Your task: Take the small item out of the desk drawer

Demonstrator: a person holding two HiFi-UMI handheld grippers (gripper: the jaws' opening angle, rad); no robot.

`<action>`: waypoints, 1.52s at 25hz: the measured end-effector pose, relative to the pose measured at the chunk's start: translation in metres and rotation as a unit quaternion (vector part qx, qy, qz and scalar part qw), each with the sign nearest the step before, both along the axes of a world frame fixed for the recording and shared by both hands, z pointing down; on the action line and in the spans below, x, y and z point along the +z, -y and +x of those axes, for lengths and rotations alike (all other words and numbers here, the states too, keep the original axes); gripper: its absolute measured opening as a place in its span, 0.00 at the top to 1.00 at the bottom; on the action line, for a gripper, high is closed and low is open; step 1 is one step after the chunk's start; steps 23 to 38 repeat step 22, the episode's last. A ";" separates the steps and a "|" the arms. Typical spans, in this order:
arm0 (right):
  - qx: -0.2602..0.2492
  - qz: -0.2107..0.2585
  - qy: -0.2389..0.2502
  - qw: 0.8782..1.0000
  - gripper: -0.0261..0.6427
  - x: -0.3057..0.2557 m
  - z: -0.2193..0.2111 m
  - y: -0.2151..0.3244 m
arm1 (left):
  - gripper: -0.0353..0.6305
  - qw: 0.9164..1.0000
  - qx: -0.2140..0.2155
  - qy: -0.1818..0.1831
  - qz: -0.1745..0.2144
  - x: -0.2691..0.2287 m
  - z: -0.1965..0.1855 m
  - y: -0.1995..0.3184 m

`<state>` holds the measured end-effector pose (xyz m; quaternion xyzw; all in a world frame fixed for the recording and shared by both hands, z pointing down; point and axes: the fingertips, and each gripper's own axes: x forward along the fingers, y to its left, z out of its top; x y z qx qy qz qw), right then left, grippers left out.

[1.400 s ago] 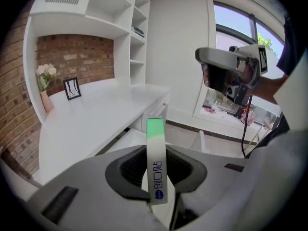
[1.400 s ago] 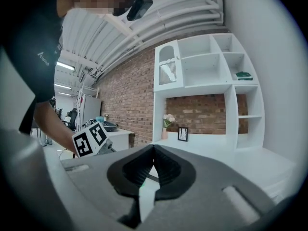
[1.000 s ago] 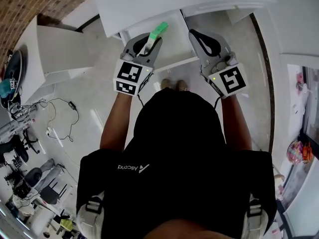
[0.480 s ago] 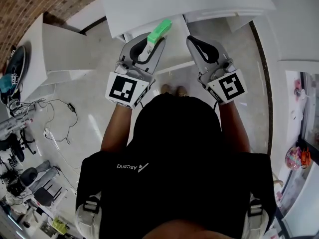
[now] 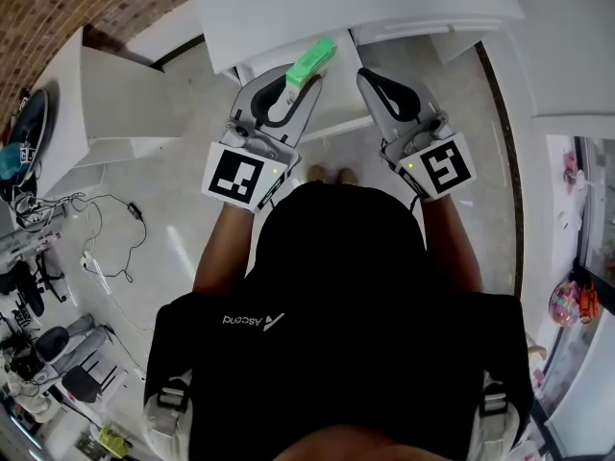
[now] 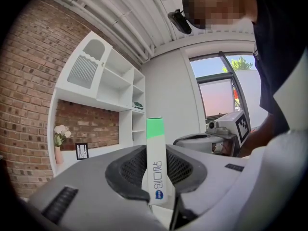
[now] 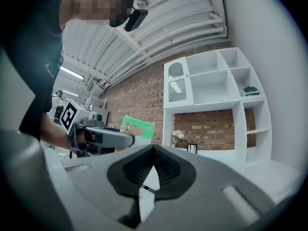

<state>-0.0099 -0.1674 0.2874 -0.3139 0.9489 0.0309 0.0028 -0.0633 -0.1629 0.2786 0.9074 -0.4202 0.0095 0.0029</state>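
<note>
Left gripper view: L hand-held gripper [image 6: 156, 151] clamps green-white box [image 6: 155, 129], upright.

Two grippers show in the head view: the left gripper [image 5: 291, 86] at eleven o'clock from the person's head and the right gripper [image 5: 373, 80] at one o'clock. There are two marker cubes, a left cube [image 5: 238, 176] and a right cube [image 5: 440, 166]. One green-and-white box [image 5: 312, 60] is in view. At twelve o'clock are one white desk [image 5: 356, 3] and one open drawer [image 5: 332, 113], with two shoes [image 5: 317, 171] below it. The right gripper view shows one white shelf unit [image 7: 216, 95]. At its six o'clock stand one vase of flowers [image 7: 176, 137] and one picture frame [image 7: 192, 148].
</note>
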 end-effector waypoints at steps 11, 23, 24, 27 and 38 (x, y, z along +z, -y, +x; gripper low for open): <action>-0.002 -0.012 -0.005 1.000 0.96 0.002 0.003 -0.007 | 0.82 1.000 -0.007 0.001 -0.006 0.003 0.002 -0.005; -0.005 -0.010 -0.005 1.000 0.96 0.003 0.007 -0.008 | 0.82 1.000 -0.011 0.004 -0.007 0.003 0.005 -0.008; -0.005 -0.010 -0.005 1.000 0.96 0.003 0.007 -0.008 | 0.82 1.000 -0.011 0.004 -0.007 0.003 0.005 -0.008; -0.005 -0.010 -0.005 1.000 0.96 0.003 0.007 -0.008 | 0.82 1.000 -0.011 0.004 -0.007 0.003 0.005 -0.008; -0.005 -0.010 -0.005 1.000 0.96 0.003 0.007 -0.008 | 0.82 1.000 -0.011 0.004 -0.007 0.003 0.005 -0.008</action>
